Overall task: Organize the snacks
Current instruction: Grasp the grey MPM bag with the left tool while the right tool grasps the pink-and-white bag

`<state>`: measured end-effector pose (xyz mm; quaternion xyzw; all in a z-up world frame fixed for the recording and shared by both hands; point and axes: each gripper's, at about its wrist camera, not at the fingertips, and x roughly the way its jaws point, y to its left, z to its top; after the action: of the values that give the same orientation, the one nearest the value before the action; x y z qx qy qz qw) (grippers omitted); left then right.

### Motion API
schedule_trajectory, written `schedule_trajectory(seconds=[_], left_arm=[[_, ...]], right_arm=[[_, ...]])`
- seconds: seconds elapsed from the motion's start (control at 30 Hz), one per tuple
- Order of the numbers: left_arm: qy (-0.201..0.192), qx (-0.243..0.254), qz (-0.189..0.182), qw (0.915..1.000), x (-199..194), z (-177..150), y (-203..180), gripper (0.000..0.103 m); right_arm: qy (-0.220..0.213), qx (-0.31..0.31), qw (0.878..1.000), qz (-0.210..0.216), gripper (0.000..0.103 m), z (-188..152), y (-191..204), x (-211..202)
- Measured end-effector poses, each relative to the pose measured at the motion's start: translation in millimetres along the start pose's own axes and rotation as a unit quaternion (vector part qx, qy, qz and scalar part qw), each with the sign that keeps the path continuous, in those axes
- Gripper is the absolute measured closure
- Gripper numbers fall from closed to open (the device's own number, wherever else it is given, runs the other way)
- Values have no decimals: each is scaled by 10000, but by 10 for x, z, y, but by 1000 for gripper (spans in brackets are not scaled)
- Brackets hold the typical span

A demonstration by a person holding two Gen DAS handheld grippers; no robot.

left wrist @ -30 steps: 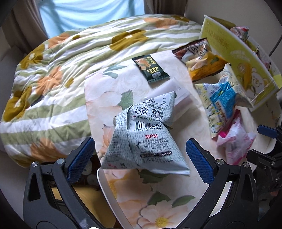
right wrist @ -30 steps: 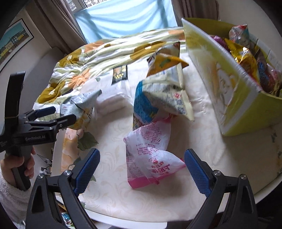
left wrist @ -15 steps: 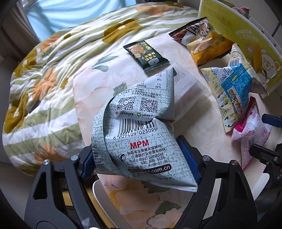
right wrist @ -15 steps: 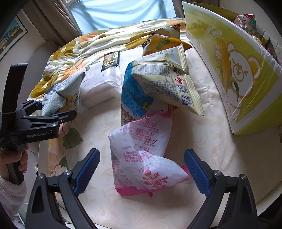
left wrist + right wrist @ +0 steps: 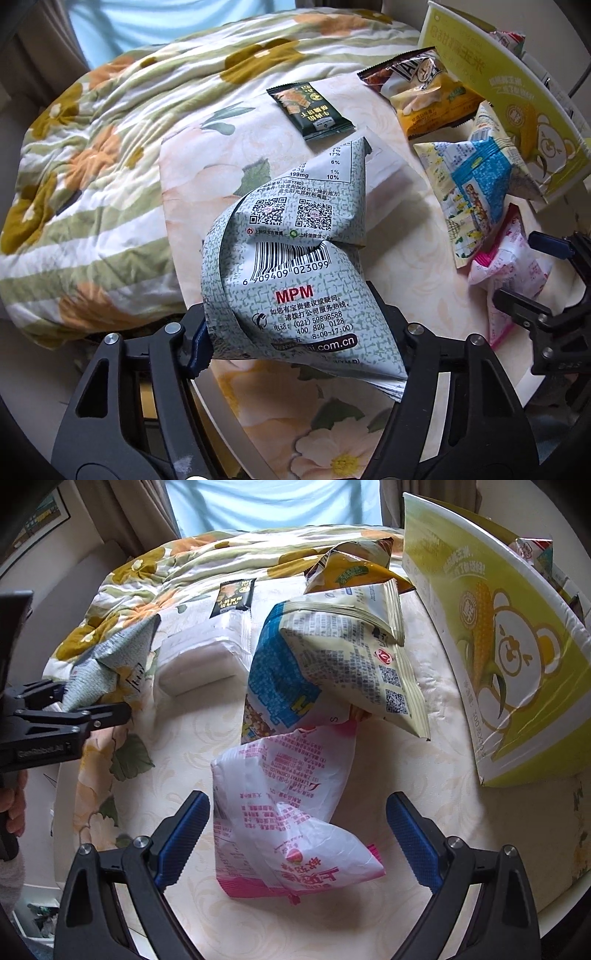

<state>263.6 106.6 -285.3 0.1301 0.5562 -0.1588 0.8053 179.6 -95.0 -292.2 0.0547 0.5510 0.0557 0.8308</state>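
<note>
Pinching the grey-green snack bag (image 5: 295, 280) at its lower corners, my left gripper (image 5: 299, 347) has both blue pads pressed into the crinkled foil, the bag standing up between them with its barcode side toward the lens. My right gripper (image 5: 295, 834) is spread wide — its fingers flank the pink-and-white snack bag (image 5: 291, 812), which lies on the cream table (image 5: 424, 794) without either pad touching it. Just ahead of that bag, overlapping its far end, sits the blue-and-cream snack bag (image 5: 332, 668), and beyond that an orange-yellow packet (image 5: 354, 572). Ahead and to the left lie a white tissue pack (image 5: 203, 657) and a small dark green packet (image 5: 234, 598). Off to the right stands the yellow box (image 5: 491, 657) with a bear and corn printed on it — more snacks show over its rim. The floral quilt (image 5: 110, 155) lies beyond the table.
</note>
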Motion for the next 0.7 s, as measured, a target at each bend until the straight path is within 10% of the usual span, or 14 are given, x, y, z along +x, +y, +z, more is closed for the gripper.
schedule_trajectory(seconds=[0.3, 0.7], left_arm=[[-33, -267, -159, 9995, -119, -224, -86, 37], [-86, -437, -247, 9987, -229, -412, -151, 37]], right_arm=[[21, -203, 9998, -14, 8, -17, 25, 50], [6, -609, 9981, 83, 54, -50, 209, 73]])
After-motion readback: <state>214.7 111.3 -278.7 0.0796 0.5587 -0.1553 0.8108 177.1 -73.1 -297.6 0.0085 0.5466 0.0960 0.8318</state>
